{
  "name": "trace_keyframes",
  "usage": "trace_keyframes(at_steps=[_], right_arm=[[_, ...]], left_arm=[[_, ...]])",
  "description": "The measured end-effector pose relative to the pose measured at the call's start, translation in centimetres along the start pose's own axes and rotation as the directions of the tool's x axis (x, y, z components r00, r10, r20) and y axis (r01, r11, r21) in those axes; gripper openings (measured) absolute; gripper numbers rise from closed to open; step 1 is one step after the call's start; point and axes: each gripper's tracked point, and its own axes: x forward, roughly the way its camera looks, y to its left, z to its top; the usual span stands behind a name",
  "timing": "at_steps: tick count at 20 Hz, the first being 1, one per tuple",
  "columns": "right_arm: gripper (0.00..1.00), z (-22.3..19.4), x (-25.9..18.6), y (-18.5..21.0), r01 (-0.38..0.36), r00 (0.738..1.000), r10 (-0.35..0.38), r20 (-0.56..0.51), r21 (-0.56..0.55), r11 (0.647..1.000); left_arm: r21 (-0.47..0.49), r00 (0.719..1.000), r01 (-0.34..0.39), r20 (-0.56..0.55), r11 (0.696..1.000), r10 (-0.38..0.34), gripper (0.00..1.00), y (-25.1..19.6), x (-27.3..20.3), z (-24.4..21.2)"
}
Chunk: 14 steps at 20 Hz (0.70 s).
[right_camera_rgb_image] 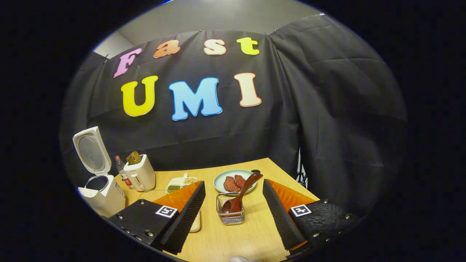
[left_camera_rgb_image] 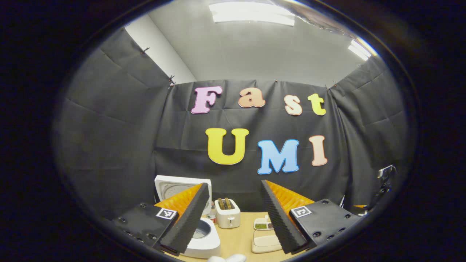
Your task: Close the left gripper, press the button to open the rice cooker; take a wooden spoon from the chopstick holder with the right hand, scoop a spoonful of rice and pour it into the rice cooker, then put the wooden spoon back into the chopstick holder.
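Note:
The white rice cooker [right_camera_rgb_image: 100, 193] stands at the table's left with its lid [right_camera_rgb_image: 91, 149] up and the pot bare. In the left gripper view the rice cooker [left_camera_rgb_image: 205, 238] lies just below the left finger of my left gripper [left_camera_rgb_image: 234, 183], which is open and holds nothing. A dark wooden spoon [right_camera_rgb_image: 242, 191] leans in the wire chopstick holder [right_camera_rgb_image: 230, 214]. My right gripper [right_camera_rgb_image: 233, 182] is open, and the holder sits on the table between its fingers without touching them. A white divided dish [right_camera_rgb_image: 181, 183] holds grains and green beans.
A cream toaster [right_camera_rgb_image: 140, 174] and a small bottle [right_camera_rgb_image: 122, 171] stand beside the cooker. A pale plate [right_camera_rgb_image: 218, 182] with meat slices sits behind the holder. A cream tray [left_camera_rgb_image: 265, 242] lies near the front. The table's right edge [right_camera_rgb_image: 291, 178] meets the black cloth wall.

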Motion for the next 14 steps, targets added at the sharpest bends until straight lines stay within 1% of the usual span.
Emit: trace_keyframes(at_steps=[1,2,3,5,6,8,9,10,12,14], right_arm=[[0.97,-0.7,1.4,-0.2,0.003,1.000,-0.003,-0.005,0.010,1.000],[0.97,-1.6,2.7,-0.5,0.009,1.000,-0.009,-0.018,0.015,1.000],[0.97,-2.5,4.2,-0.8,0.019,0.999,-0.018,-0.030,0.022,1.000],[0.97,-4.3,6.7,-1.2,0.015,0.998,-0.012,-0.068,0.053,0.998],[0.97,-5.1,7.7,-1.4,0.026,0.996,-0.021,-0.083,0.057,0.998],[0.97,-5.8,10.1,-1.9,0.037,0.996,-0.033,-0.086,0.046,0.998],[0.97,-6.1,11.2,-2.0,0.037,0.995,-0.032,-0.092,0.050,0.998],[0.97,-6.4,12.3,-2.0,0.032,0.995,-0.025,-0.100,0.067,0.997],[0.97,-7.0,14.5,-2.7,0.056,0.991,-0.044,-0.126,0.094,0.994],[0.97,-7.2,15.9,-2.7,0.053,0.990,-0.038,-0.133,0.115,0.992]], left_arm=[[0.003,1.000,-0.005,0.000,1.000,0.005,0.99,-0.2,0.1,-0.3],[0.003,1.000,-0.009,0.002,1.000,0.009,0.96,-0.4,0.2,-0.3],[0.004,1.000,-0.010,-0.004,1.000,0.010,0.99,-0.7,0.3,-0.7],[0.020,1.000,-0.020,-0.016,1.000,0.020,0.99,-0.8,0.6,-1.3],[0.030,0.999,-0.028,-0.019,0.999,0.028,0.99,-0.9,0.7,-1.5],[0.040,0.999,-0.034,-0.019,0.999,0.034,0.99,-1.0,1.0,-1.7],[0.048,0.999,-0.032,-0.023,0.998,0.033,0.98,-1.3,1.3,-2.0],[0.056,0.999,-0.040,-0.030,0.998,0.042,0.99,-1.1,1.5,-2.3],[0.046,0.998,-0.049,-0.038,0.998,0.051,0.99,-1.4,2.0,-2.6],[0.037,0.997,-0.056,-0.045,0.998,0.058,0.99,-1.3,2.4,-2.8]])
